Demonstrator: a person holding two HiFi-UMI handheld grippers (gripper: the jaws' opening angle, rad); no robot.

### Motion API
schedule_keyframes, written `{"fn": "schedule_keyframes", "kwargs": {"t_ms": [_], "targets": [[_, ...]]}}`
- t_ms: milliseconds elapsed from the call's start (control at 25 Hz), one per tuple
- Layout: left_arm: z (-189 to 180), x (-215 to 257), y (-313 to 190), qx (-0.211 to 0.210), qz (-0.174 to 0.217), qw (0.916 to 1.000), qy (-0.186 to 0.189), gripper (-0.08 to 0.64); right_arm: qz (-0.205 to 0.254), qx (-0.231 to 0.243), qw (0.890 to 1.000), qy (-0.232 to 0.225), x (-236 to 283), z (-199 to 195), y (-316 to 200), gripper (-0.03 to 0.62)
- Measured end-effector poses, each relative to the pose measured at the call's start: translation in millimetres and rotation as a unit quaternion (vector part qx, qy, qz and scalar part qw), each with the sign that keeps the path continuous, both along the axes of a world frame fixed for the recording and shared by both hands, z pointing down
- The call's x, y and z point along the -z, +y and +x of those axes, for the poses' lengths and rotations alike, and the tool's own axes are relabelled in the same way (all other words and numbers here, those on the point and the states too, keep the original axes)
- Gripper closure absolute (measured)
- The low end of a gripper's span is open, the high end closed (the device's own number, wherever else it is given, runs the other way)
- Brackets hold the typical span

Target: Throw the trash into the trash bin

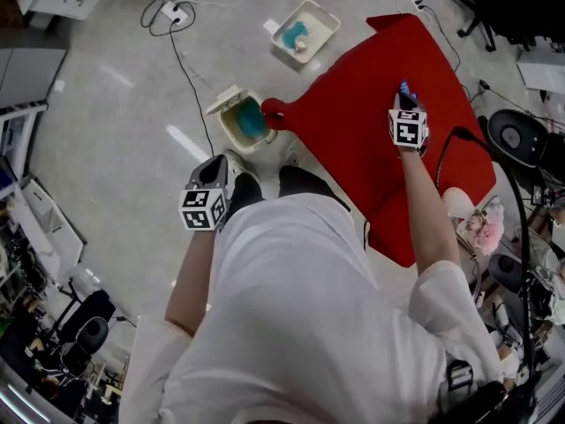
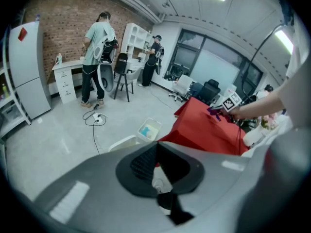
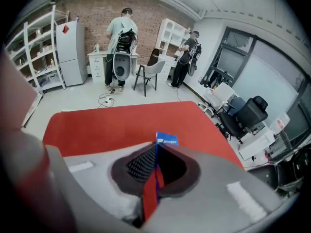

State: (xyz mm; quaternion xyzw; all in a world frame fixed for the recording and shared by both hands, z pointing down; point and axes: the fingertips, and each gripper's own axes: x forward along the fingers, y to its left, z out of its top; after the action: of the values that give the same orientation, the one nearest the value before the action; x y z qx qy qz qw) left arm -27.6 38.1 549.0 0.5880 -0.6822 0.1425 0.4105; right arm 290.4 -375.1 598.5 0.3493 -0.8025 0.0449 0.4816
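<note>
Right gripper (image 3: 156,152): jaws pressed together on the wrapper (image 3: 166,141), a flat red-and-blue packet pinched edge-on, with its blue end standing clear above the tips. Position: upper right of the head view, above the red table (image 1: 371,157).

Left gripper (image 2: 155,147): jaws together with nothing between them. Position: lower left of the head view, close by the person's leg.

Trash bin (image 1: 231,132): stands on the floor at upper centre-left of the head view, just off the table's left corner. The lid (image 1: 224,101) is tipped back and the blue liner (image 1: 252,117) is exposed. The wrapper is well apart from it.

White tray (image 1: 328,20): sits on the floor above the bin in the head view. It holds pale blue items and is not the target.

Step in hand, as judged: carrying the wrapper across to the bin.

Handling notes:
- Keep the pinch firm, since a thin packet may slip or flutter.
- Travel left and down in the head view, clearing the table edge.
- Stop with the tips over the liner, not over the raised lid.
- Lower the wrapper close to the mouth before parting the jaws, so that such a light thing does not drift to the floor.
</note>
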Motion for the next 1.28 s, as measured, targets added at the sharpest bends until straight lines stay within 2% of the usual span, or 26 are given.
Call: {"fn": "schedule_keyframes", "kwargs": {"t_ms": [520,960,1280], "targets": [[-33,-6,45,-0.003,0.009,0.9999,0.003,0.555,-0.029,0.072,0.996,-0.032,3,-102,117,0.591],[-59,-7,78,0.005,0.015,0.9999,0.006,0.555,-0.045,0.117,0.991,-0.055,2,-169,188,0.591],[-76,-12,101,0.009,0.014,0.9998,0.010,0.555,-0.085,0.142,0.982,-0.089,1,-220,245,0.590]]}}
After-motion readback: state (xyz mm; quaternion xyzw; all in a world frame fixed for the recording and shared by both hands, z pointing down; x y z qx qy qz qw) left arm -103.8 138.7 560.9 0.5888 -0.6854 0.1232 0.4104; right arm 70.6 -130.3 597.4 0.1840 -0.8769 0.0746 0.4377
